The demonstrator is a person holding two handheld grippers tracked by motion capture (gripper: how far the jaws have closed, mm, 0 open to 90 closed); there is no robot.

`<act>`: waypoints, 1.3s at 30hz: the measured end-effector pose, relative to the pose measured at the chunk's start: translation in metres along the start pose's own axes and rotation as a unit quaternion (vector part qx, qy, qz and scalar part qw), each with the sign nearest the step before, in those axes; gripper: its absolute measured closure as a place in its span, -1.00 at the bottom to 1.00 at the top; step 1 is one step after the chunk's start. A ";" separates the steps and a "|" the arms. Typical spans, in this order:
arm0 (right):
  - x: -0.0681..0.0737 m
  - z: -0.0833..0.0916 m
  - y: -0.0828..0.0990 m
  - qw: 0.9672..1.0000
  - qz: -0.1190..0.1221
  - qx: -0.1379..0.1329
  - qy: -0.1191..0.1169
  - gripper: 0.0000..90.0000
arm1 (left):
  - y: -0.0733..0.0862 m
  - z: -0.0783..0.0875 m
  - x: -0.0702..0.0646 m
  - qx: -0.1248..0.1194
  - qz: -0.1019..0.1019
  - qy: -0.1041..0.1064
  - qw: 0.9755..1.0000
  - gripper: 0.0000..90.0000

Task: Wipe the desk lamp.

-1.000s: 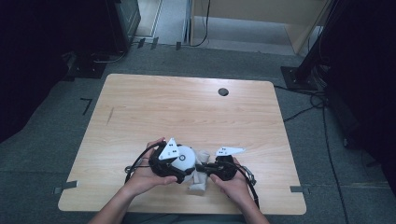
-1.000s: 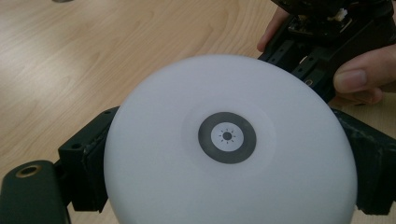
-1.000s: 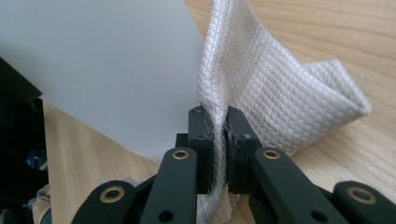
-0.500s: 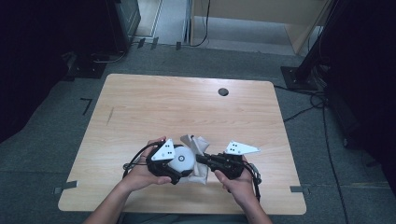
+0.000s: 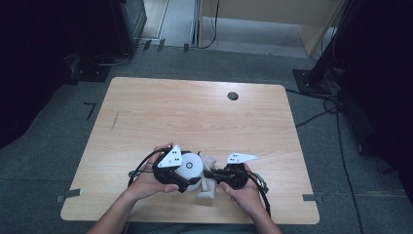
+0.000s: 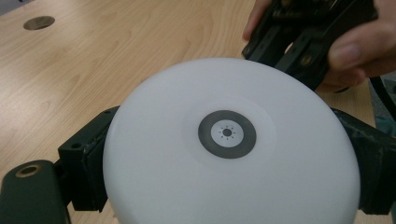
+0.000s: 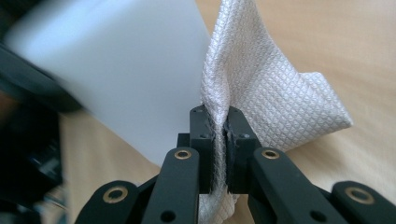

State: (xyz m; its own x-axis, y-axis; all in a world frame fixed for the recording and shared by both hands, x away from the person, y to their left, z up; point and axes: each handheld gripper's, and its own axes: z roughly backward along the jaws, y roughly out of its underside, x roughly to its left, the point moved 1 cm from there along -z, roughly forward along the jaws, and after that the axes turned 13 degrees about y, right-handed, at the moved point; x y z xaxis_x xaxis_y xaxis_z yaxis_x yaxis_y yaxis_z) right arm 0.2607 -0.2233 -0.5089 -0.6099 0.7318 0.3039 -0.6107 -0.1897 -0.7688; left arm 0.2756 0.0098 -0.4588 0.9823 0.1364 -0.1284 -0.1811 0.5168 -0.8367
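Left hand-held gripper clamps a white bowl by its sides; right hand-held gripper pinches a white cloth against it, apparently shifted slightly since earlier, low over the near bench edge.

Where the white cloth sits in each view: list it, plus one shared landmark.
High view: white cloth at the near table edge, between the hands.
Left gripper view: I cannot pick it out.
Right gripper view: pinched in the right gripper, rising up-right.
Shared landmark: the white round container.
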 end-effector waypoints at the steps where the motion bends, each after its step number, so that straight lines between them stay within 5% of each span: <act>1: -0.001 -0.004 0.003 1.000 0.004 0.014 0.009 0.87 | 0.000 0.000 0.000 0.000 0.000 0.000 1.000 -0.80; 7: -0.005 -0.015 0.010 0.998 0.004 0.056 0.019 0.87 | 0.000 0.000 0.000 0.000 0.000 0.000 1.000 -0.80; 11: -0.009 -0.018 0.012 0.998 -0.013 0.061 0.012 0.87 | 0.000 0.000 0.000 -0.001 0.000 0.000 1.000 -0.80; 14: -0.005 -0.015 0.010 0.998 0.000 0.061 0.022 0.87 | 0.000 0.000 0.000 0.000 -0.001 0.000 1.000 -0.80; 18: 0.002 0.000 -0.002 1.000 0.003 0.025 0.009 0.87 | 0.001 0.000 0.000 -0.003 0.000 0.000 1.000 -0.80; 22: 0.014 0.029 -0.025 0.999 0.014 -0.043 -0.017 0.87 | 0.001 0.000 0.000 -0.006 -0.001 0.001 1.000 -0.80; 27: 0.017 0.038 -0.032 0.997 0.031 -0.068 -0.031 0.87 | 0.001 0.000 0.000 -0.005 -0.003 0.001 1.000 -0.80; 30: 0.011 0.030 -0.025 0.998 0.025 -0.045 -0.034 0.87 | 0.002 0.000 0.000 -0.006 -0.002 0.002 1.000 -0.80; 33: 0.001 0.009 -0.008 0.999 0.012 0.011 -0.029 0.87 | 0.002 0.000 0.001 -0.006 -0.003 0.003 1.000 -0.80; 36: -0.005 -0.011 0.009 0.997 0.010 0.074 -0.013 0.87 | 0.002 0.000 0.001 -0.007 -0.001 0.002 1.000 -0.80; 39: -0.007 -0.013 0.010 0.997 0.003 0.079 -0.016 0.87 | 0.002 0.001 0.001 -0.007 -0.002 0.001 1.000 -0.80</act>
State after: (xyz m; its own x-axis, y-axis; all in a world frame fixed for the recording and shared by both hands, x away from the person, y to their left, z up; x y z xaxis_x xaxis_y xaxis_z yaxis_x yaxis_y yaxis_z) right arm 0.2653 -0.2216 -0.5265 -0.6281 0.7094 0.3197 -0.6774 -0.2964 -0.6732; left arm 0.2761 0.0115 -0.4602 0.9830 0.1325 -0.1268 -0.1771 0.5057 -0.8443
